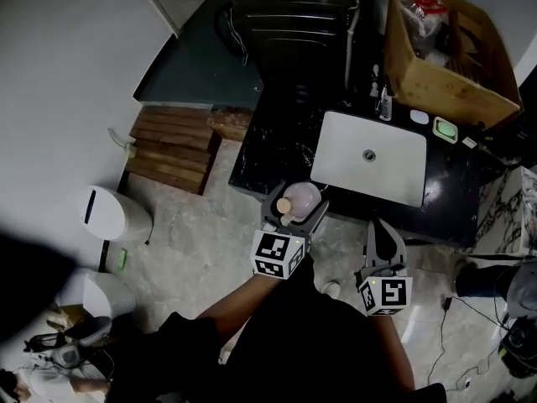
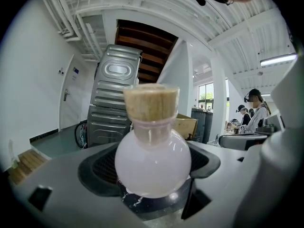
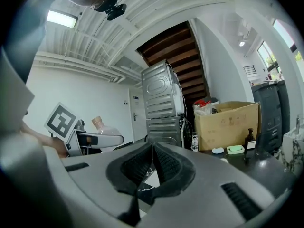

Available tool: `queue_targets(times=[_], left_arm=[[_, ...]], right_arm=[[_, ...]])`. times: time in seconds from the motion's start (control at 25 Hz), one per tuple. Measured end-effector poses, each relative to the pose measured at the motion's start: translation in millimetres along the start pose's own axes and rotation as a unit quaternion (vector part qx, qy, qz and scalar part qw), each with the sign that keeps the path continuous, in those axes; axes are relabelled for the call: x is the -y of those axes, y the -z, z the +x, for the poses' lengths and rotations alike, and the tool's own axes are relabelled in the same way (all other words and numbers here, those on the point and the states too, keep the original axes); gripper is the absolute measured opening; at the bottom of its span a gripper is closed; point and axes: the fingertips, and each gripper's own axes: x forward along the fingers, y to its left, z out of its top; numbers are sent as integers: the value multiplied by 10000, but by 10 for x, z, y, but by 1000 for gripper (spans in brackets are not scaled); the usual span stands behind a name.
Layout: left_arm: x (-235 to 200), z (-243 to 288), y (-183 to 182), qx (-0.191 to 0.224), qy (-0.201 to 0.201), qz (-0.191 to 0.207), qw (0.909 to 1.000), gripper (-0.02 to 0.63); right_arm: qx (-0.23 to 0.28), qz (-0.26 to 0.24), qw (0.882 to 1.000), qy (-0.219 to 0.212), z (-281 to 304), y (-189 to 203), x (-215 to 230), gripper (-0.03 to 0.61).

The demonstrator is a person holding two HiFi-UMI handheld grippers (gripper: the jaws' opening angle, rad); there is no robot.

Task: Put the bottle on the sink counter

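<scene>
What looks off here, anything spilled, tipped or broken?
Nothing stands out. The corked bottle sits whole in the left gripper, jaws closed on its round body, at the front edge of the black sink counter. No spill shows on the counter. The right gripper is shut and empty.

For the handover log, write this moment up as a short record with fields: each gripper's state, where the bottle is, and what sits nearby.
Left gripper: shut on the round pale pink bottle with a cork stopper
Right gripper: shut, empty, in front of the counter
Bottle position: cork up, over the front edge of the black marble sink counter, left of the white rectangular basin
Bottle touching counter: cannot tell
Behind basin: brown cardboard box
</scene>
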Motion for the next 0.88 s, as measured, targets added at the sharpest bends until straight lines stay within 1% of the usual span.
queue_targets(times=[0.32, 0.52, 0.68, 0.88], left_arm=[[-412, 472, -129, -56, 40, 19, 10000, 400], [-652, 707, -212, -78, 143, -15, 9999, 400], [-847, 857, -216, -148, 202, -63, 9997, 400], [-1092, 1029, -194, -200, 275, -54, 9994, 400]], right_arm=[[11, -77, 10000, -15, 684, -200, 94, 38], [4, -88, 9999, 133, 1035, -303, 128, 38], [-49, -97, 9995, 283, 1261, -338, 134, 38], [-102, -122, 9993, 350, 1586, -361, 102, 38]])
